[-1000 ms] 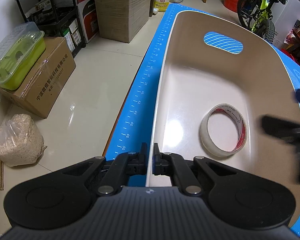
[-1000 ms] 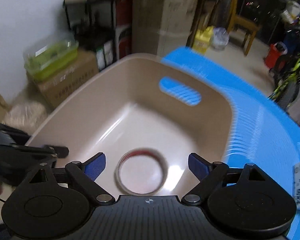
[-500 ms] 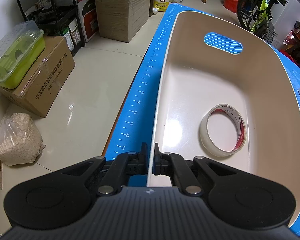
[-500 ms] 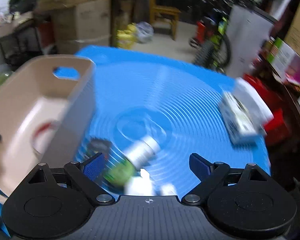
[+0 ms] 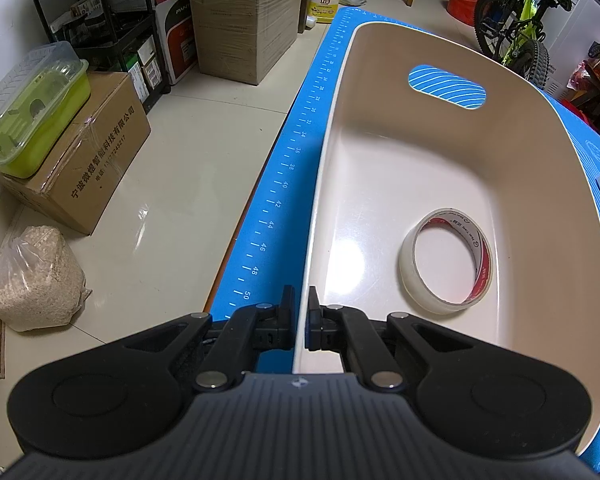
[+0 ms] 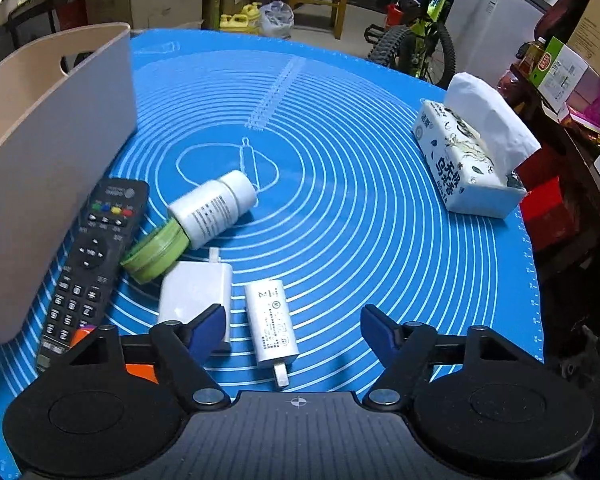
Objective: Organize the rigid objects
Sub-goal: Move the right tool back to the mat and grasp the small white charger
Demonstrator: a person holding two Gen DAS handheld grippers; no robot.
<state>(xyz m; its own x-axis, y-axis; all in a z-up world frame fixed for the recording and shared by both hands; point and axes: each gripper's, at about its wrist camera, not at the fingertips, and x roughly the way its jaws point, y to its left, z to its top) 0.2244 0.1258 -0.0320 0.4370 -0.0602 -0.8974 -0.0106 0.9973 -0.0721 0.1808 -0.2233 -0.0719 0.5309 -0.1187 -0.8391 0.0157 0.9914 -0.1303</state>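
Right gripper (image 6: 292, 330) is being held part-open, just narrowed, over the small charger (image 6: 271, 324); nothing is being gripped.
Charger's long axis is running along the gripper's line, jaws straddling its width; left gripper (image 5: 299, 312) is being kept clamped on the bin (image 5: 320, 184) rim.

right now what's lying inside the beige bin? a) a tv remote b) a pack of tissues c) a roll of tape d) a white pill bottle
c: in the left wrist view only the roll of tape lies on the floor of the beige bin; the right wrist view shows the remote, pill bottle and tissue pack out on the blue mat.
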